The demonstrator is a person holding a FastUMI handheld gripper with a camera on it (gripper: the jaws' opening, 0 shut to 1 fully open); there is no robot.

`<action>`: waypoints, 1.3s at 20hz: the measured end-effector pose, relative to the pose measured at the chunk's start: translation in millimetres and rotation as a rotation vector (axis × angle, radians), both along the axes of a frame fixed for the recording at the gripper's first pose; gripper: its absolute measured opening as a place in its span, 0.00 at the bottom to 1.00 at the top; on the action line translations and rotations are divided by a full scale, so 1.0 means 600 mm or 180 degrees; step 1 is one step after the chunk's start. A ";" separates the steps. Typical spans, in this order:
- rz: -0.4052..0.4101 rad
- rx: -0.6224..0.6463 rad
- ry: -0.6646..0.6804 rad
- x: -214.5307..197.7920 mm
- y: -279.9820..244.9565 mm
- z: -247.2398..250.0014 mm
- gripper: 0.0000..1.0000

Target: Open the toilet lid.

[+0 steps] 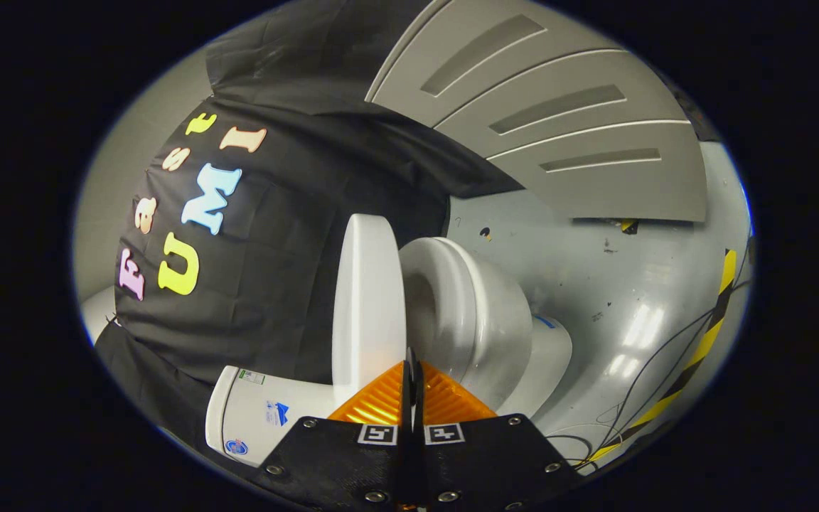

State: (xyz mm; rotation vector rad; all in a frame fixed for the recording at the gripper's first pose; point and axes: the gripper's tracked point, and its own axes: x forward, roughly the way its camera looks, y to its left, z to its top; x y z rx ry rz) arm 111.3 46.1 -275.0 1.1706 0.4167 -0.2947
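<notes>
The view is rolled on its side. A white toilet stands against the black cloth wall, with its tank to the left of my fingers. The white lid is lifted off the seat and stands close to the tank side. A wide gap separates it from the seat and bowl. My gripper is shut, its fingers pressed together with nothing between them. The fingertips sit just in front of the lid's edge, at the gap between lid and seat. Whether they touch the lid I cannot tell.
A glossy grey floor spreads beyond the bowl, with a yellow-and-black tape strip and thin loose cables on it. A grey panelled wall with slots stands behind.
</notes>
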 end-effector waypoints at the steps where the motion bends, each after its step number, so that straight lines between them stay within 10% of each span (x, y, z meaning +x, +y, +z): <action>1: 0.0002 -0.0062 -0.0058 0.002 0.001 0.020 0.00; 26: 0.0673 -0.1808 -0.0150 0.030 0.095 0.233 0.00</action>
